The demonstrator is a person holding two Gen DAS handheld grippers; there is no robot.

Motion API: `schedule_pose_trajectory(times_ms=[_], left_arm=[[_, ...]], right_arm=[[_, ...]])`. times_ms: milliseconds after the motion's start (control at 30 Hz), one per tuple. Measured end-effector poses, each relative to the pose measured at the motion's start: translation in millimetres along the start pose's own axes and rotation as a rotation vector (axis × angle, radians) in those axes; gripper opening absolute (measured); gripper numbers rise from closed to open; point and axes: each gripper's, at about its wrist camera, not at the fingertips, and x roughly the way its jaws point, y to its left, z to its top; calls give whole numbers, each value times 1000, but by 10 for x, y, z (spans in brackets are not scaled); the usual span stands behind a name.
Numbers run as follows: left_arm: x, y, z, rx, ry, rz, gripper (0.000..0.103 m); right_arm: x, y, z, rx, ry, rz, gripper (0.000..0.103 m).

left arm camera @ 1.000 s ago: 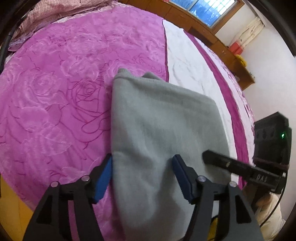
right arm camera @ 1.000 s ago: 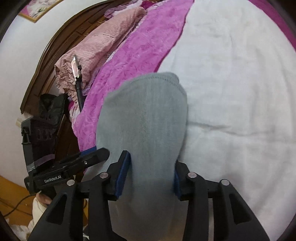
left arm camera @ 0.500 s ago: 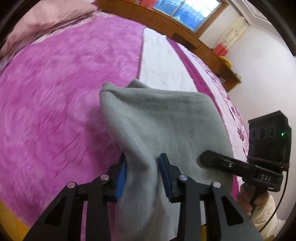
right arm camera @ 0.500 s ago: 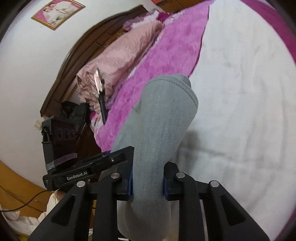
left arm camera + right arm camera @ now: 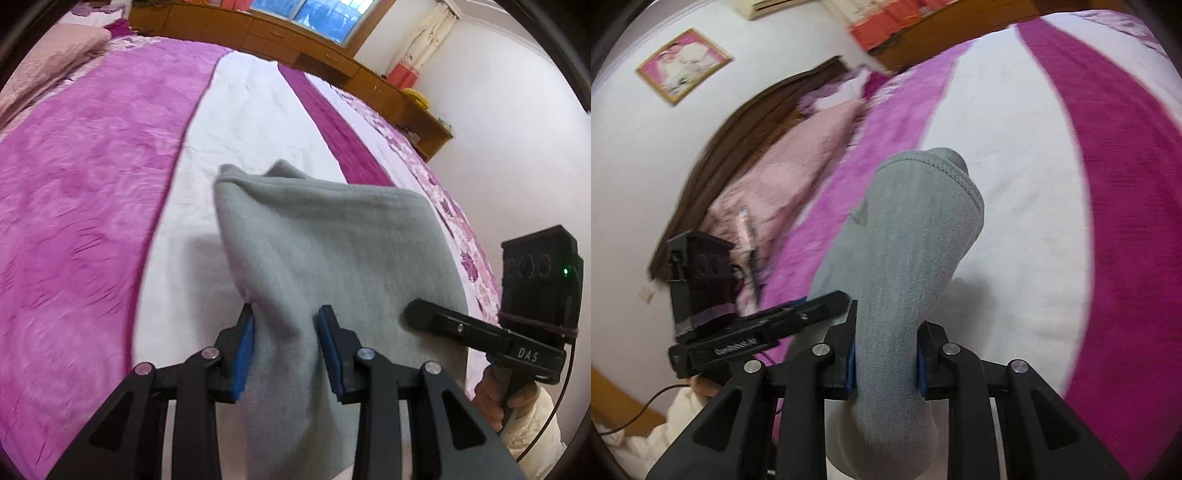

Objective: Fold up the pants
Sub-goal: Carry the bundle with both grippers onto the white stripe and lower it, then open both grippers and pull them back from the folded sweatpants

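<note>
The grey fleece pants [image 5: 332,258] are folded and lifted off the bed, held at their near edge by both grippers. My left gripper [image 5: 286,343] is shut on the pants' left part, the cloth bunched between its blue pads. My right gripper [image 5: 884,360] is shut on the pants [image 5: 908,258] at the other side; it also shows in the left wrist view [image 5: 480,332] at the right. The left gripper shows in the right wrist view [image 5: 757,328] at the left. The pants' far hem hangs free above the white stripe of the bed.
The bed has a magenta and white striped blanket [image 5: 74,184]. A pink pillow [image 5: 783,177] and dark wooden headboard [image 5: 746,122] lie at one end. A wooden cabinet [image 5: 295,40] runs along the far wall under a window.
Both grippers closed on the pants' near edge and lifted it off the bed. The pants have moved from the magenta part over the white stripe.
</note>
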Motion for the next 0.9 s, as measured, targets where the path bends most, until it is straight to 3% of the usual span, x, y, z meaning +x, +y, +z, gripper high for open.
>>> schedule_pose_trajectory(times_ms=[67, 167, 300, 533, 633, 833, 900], left_arm=[[202, 0, 28, 21, 10, 54, 35], [479, 48, -8, 70, 43, 207, 35], [519, 120, -76, 79, 43, 210, 35], [142, -86, -176, 112, 25, 183, 35], [15, -225, -309, 146, 29, 200, 35], [89, -271, -542, 150, 55, 257, 39], [173, -241, -579, 135, 80, 274, 40]], right_arm=[[5, -174, -7, 23, -1, -66, 16], [71, -458, -81, 86, 24, -136, 18], [117, -603, -170, 127, 19, -145, 22], [-64, -385, -145, 61, 9, -279, 26], [-239, -234, -247, 12, -13, -339, 26], [-504, -73, -523, 22, -56, -303, 26], [-437, -46, -583, -11, -40, -362, 26]])
